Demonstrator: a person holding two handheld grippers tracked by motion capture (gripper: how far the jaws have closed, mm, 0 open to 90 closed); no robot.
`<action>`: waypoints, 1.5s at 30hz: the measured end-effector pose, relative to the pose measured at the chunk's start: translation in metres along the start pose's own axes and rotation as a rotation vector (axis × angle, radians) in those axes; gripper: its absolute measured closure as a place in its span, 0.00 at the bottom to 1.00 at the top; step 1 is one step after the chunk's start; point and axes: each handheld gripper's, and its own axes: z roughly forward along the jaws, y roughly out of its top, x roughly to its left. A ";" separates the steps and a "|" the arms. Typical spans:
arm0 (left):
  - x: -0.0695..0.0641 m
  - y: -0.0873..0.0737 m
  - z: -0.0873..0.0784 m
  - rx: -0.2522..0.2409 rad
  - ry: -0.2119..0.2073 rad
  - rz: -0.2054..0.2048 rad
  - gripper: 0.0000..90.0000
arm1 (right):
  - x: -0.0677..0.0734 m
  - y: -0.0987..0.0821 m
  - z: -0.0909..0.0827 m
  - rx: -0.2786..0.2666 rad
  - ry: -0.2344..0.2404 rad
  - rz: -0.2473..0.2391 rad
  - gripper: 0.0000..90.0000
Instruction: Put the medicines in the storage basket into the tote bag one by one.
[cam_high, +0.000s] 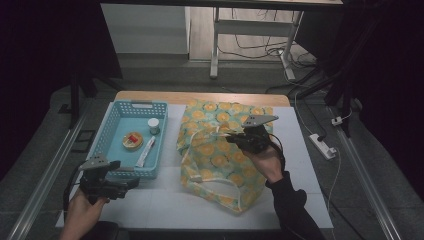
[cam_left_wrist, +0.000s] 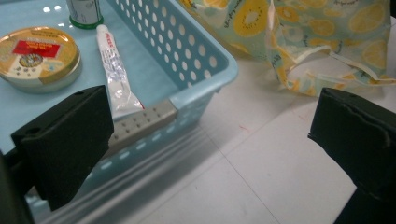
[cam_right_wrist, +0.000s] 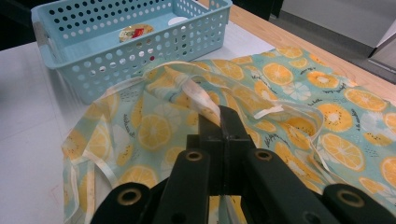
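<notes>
A cloth bag (cam_high: 215, 155) printed with orange and kiwi slices lies in the middle of the white table. My right gripper (cam_high: 226, 134) is shut on a fold of its fabric near the opening, and the cloth bunches up at the closed jaws in the right gripper view (cam_right_wrist: 219, 119). My left gripper (cam_high: 129, 176) hangs open just off the near right corner of a light blue perforated basket (cam_high: 112, 125). In the left gripper view its jaws stand wide apart (cam_left_wrist: 210, 140) with nothing between them, and the basket's corner (cam_left_wrist: 196, 51) lies just ahead.
Inside the basket are a round gold tin with a red label (cam_left_wrist: 35, 56), a white tube (cam_left_wrist: 112, 70) and a small bottle (cam_left_wrist: 84, 11). The bag's pale straps (cam_left_wrist: 327, 70) trail toward the near table edge. A power strip (cam_high: 322, 145) lies on the floor to the right.
</notes>
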 end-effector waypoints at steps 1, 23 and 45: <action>0.001 0.002 0.001 0.002 -0.001 0.003 0.00 | 0.000 0.000 0.000 0.000 0.000 0.000 1.00; 0.039 0.039 0.028 0.088 0.058 -0.030 0.00 | 0.001 0.000 0.001 -0.001 0.003 -0.002 1.00; 0.077 0.073 0.051 0.125 0.116 -0.003 0.00 | 0.001 0.000 0.001 -0.003 0.006 -0.003 1.00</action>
